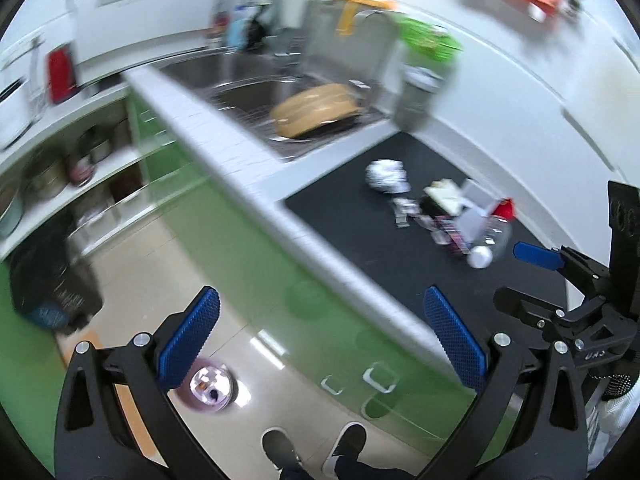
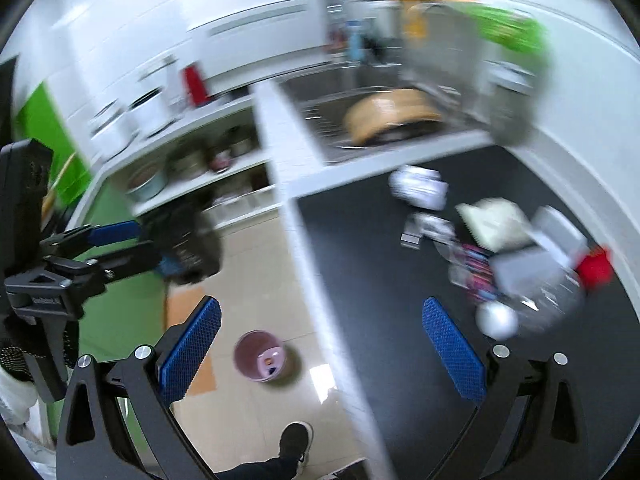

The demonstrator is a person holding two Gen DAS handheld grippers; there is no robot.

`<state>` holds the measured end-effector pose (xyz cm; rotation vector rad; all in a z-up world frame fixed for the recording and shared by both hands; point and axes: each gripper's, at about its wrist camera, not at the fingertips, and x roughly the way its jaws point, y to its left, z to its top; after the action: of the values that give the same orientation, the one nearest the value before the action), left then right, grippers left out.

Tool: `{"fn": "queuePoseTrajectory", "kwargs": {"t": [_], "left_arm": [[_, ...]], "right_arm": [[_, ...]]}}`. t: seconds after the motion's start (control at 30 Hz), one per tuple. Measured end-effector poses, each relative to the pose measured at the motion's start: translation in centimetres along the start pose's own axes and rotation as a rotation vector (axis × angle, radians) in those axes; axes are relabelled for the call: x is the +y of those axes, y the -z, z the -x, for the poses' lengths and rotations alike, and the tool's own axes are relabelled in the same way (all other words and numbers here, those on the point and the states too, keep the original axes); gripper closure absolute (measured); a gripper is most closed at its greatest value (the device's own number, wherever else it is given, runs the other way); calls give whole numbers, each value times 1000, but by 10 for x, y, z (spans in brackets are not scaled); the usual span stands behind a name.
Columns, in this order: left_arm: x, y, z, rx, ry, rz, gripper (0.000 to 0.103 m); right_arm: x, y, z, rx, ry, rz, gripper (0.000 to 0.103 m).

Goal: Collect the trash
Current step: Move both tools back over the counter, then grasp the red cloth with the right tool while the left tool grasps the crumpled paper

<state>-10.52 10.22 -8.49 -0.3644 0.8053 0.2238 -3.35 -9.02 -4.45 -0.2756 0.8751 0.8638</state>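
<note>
Left wrist view: the left gripper point(image 1: 320, 340) hangs with its blue fingers point(image 1: 188, 340) spread wide and nothing between them, over the green cupboard front beside the black mat point(image 1: 348, 220). The trash lies in a loose heap on the far right part of that mat: a crumpled paper ball point(image 1: 387, 176), a clear plastic bottle point(image 1: 490, 240) with a white cap, and wrappers point(image 1: 444, 232) between them. A small pink bin point(image 1: 211, 388) stands on the floor below the mat's near edge, close to the person's shoes point(image 1: 316, 452). The right gripper point(image 1: 538, 258) reaches in over the mat's right side, near the bottle.

Right wrist view: the right gripper point(image 2: 320, 344) is likewise wide open and empty, straddling the counter edge at the mat's left border. The heap sits on the mat's right half; motion blur makes the smaller pieces hard to tell apart. The pink bin point(image 2: 260, 356) waits on the floor left of the mat.

The step in hand looks like the approach to a first piece. It would go best by singling out the paper ball, which lies apart from the heap, and closing on it squarely so neighbouring wrappers are not dragged off the mat.
</note>
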Motion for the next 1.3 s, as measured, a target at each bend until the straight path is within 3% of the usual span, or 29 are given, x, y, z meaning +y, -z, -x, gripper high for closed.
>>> {"fn": "queuePoseTrajectory", "kwargs": {"t": [0.3,0.57,0.97,1.3], "left_arm": [[-92,-41,-39,4,103,-132,3],[-128,-72,-77,18,91,-193,3],[-133,-107,-156,87,11,-190,3],[-118,-120,-209,141,-39,-158,3]], "right_arm": [[-102,13,55,-65,167,-148,6],[-166,-1,55,-59,233,-169,6],[-266,-21,-2,59,292,-183,6],[-308,-24,-47,149,297,-184,6]]}}
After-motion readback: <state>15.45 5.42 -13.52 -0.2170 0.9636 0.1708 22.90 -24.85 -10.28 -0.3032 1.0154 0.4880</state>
